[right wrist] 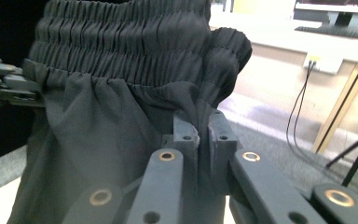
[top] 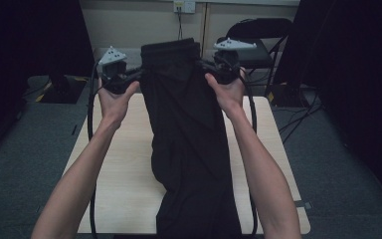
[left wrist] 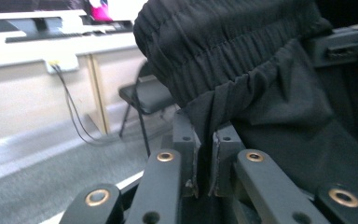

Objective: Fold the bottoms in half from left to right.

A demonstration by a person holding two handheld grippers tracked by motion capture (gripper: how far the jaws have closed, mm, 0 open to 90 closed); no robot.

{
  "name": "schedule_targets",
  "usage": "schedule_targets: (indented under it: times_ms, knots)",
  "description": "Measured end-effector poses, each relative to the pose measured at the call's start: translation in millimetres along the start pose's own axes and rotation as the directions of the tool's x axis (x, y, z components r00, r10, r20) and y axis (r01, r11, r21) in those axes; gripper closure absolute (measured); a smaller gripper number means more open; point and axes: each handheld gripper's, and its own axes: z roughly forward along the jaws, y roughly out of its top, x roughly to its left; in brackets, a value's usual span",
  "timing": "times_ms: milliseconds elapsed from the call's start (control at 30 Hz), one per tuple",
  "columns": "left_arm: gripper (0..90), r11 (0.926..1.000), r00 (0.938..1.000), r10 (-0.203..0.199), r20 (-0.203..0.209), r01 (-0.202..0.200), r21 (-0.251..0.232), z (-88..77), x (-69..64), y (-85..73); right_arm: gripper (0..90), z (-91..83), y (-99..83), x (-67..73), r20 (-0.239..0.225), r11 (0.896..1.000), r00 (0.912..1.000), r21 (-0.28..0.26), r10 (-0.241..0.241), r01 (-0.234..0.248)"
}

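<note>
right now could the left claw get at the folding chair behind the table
Probably not: the left claw is shut on the black trousers held up over the table, and the chair stands beyond its far edge.

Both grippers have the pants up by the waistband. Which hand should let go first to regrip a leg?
Right, marginally: both right gripper and left gripper are shut on the black pants, whose legs trail nearer the right forearm.

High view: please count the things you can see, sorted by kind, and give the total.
Black trousers with elastic waistband, held up over the table: 1
Tongs, each shut on the waistband: 2 (left tongs, right tongs)
Wooden table: 1
Black folding chair: 1
Wall socket: 1
Total: 6
</note>
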Motion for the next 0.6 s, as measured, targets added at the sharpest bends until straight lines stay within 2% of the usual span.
schedule_targets:
  times_ms: [67, 167, 233, 300, 367, 433, 533, 600]
  knots:
    - [83.7, 0.9994, 0.9992, 0.018, 0.036, -0.019, 0.029, -0.4, -10.6, -16.5, 84.7, -5.2, -19.0, -2.1, -0.007, 1.0, 0.9999, 0.016, 0.014, -0.014]
    - [83.7, 0.9984, 0.9963, -0.004, 0.086, -0.001, 0.057, -2.5, -23.2, -38.0, 84.7, -16.7, -48.7, -2.5, -0.034, 0.999, 0.999, 0.042, 0.027, -0.026]
    - [83.6, 0.9971, 0.9931, 0.003, 0.118, -0.012, 0.075, -6.4, -35.3, -49.8, 84.7, -26.5, -68.0, -1.0, -0.048, 0.997, 0.998, 0.071, 0.042, -0.039]
    - [83.6, 0.9971, 0.988, 0.005, 0.154, -0.017, 0.074, -13.3, -46.0, -61.5, 84.6, -38.6, -83.7, 2.1, -0.066, 0.995, 0.9963, 0.082, 0.056, -0.051]
    - [83.6, 0.9958, 0.9837, -0.002, 0.18, -0.014, 0.09, -20.3, -56.1, -73.3, 84.6, -53.9, -101.9, 6.9, -0.095, 0.994, 0.9921, 0.087, 0.082, -0.073]
    - [83.6, 0.9926, 0.9797, 0.01, 0.2, -0.034, 0.117, -26.0, -66.3, -84.7, 84.6, -64.7, -116.3, 13.6, -0.101, 0.991, 0.9917, 0.113, 0.08, -0.069]
    - [83.5, 0.9887, 0.9702, -0.038, 0.239, 0.002, 0.15, -37.4, -80.5, -106.6, 84.5, -84.2, -139.3, 25.6, -0.126, 0.987, 0.9874, 0.143, 0.096, -0.078]
    - [83.5, 0.987, 0.9628, -0.025, 0.269, -0.019, 0.159, -45.9, -91.8, -116.8, 84.5, -98.0, -149.7, 33.2, -0.14, 0.985, 0.9857, 0.159, 0.094, -0.071]
